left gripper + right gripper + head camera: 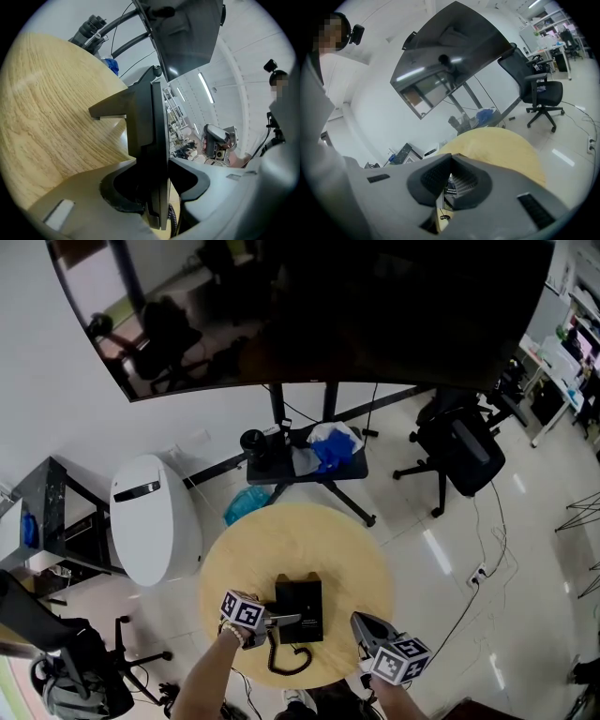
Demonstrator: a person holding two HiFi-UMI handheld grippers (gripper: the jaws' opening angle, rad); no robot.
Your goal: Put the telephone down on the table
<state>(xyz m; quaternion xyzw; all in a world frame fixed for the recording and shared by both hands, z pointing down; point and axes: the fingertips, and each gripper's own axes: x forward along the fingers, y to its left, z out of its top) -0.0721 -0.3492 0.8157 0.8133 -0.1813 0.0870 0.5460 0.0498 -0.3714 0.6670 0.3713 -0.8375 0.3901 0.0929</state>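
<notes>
We get the handset [157,117] only edge-on, a black slab pinched in the left gripper [157,176], lower end cut off. The right gripper [449,161], jaws pressed together and empty, masks most of the telephone base [302,596] on the round table [291,540]. Beyond stand a dark screen [309,306] and an office chair [464,456].

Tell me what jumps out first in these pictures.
A black telephone sits on the round wooden table, its coiled cord curling toward the near edge. The left gripper clamps the handset; the right gripper hangs shut beside it. A huge dark screen stands beyond the table.
</notes>
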